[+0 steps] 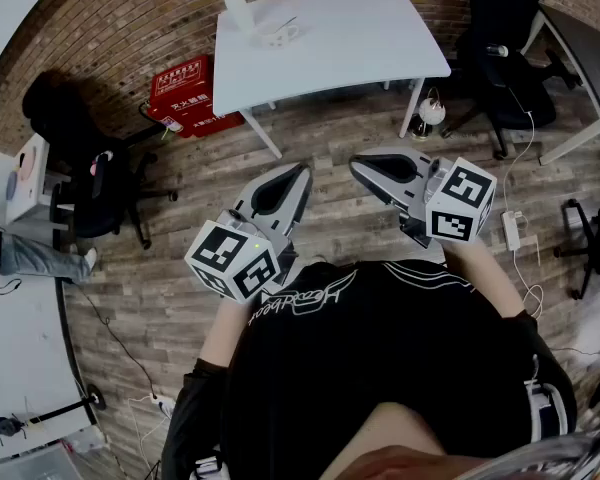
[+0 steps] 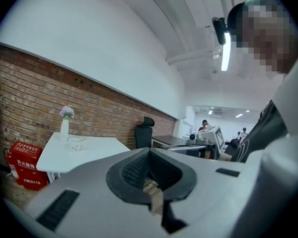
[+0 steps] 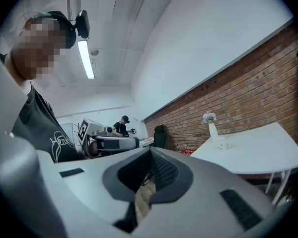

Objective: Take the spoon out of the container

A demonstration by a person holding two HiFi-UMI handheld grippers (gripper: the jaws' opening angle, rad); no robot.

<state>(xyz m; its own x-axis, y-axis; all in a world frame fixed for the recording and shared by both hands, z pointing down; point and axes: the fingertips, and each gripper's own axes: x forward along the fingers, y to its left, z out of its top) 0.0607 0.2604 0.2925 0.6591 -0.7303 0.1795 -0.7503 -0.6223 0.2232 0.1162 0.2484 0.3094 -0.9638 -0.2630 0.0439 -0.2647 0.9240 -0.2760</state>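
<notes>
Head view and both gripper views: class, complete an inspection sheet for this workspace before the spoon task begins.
Surface: white table, standing well ahead of the person.
Job's things: cup near the table's far left corner, thin spoon handle sticking out.
Clutter: flower vase beside the cup.
Grippers: left gripper and right gripper shut, empty, held near the chest.
Cables: white cable and power strip on the floor.
Surroundings: brick wall, office chair, red box.

Office, brick wall [image 1: 130, 13], white desk [image 1: 360, 43], swivel chair [image 1: 75, 138]
</notes>
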